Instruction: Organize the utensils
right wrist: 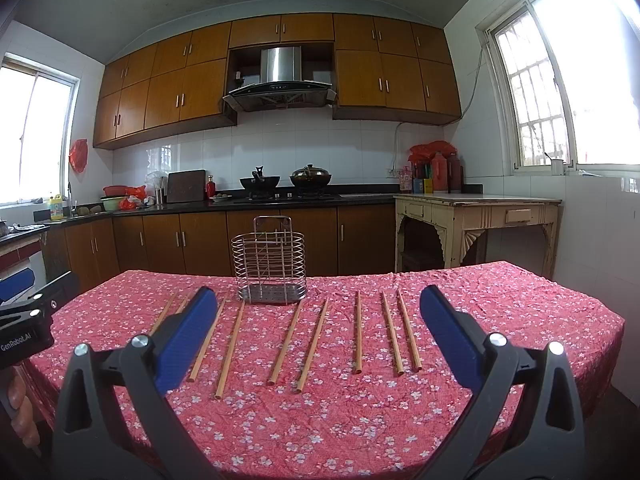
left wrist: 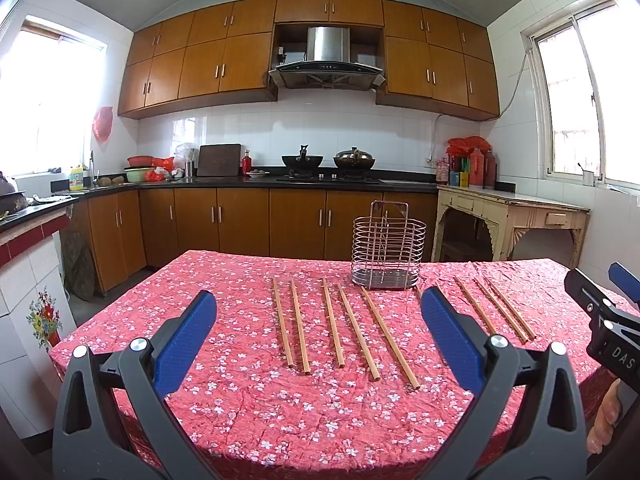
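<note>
Wooden chopsticks [right wrist: 358, 332] lie side by side on the floral tablecloth [right wrist: 320, 420] before the empty wire utensil caddy [right wrist: 270, 266] — seemingly laid out for easy picking. The left gripper [left wrist: 318, 330] and right gripper [right wrist: 316, 328] hover spread wide, holding nothing. Casings read "GenRobot.AI" and "DAS" — the latter cut off.
</note>
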Action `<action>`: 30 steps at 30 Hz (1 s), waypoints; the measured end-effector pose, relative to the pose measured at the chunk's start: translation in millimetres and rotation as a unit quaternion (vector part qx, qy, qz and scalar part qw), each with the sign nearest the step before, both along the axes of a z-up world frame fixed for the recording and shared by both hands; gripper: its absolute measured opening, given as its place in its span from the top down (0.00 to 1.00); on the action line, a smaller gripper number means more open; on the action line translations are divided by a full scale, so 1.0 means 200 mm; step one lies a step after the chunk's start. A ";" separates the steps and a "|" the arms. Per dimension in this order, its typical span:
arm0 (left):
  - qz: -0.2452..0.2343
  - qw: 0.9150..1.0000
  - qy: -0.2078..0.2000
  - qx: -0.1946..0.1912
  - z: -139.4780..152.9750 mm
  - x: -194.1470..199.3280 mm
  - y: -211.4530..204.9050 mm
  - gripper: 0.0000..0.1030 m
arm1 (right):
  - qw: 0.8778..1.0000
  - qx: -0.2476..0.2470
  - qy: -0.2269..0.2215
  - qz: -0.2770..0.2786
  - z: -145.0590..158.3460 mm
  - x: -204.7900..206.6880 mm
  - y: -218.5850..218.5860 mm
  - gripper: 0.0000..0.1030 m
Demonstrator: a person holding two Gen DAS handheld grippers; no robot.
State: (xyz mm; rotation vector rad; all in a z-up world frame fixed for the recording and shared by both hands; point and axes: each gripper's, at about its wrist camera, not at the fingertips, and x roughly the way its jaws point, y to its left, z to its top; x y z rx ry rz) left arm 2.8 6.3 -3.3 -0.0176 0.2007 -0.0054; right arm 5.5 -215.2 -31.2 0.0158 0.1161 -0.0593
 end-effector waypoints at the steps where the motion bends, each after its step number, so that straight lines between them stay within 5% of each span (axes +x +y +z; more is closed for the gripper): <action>1: 0.000 1.000 0.000 0.000 0.00 0.00 0.00 0.02 | 1.000 0.000 0.000 0.000 0.00 0.00 0.00 0.04; 30: 0.000 1.000 0.001 -0.001 -0.01 0.00 -0.01 0.02 | 1.000 0.007 0.002 -0.001 -0.01 0.00 0.00 0.04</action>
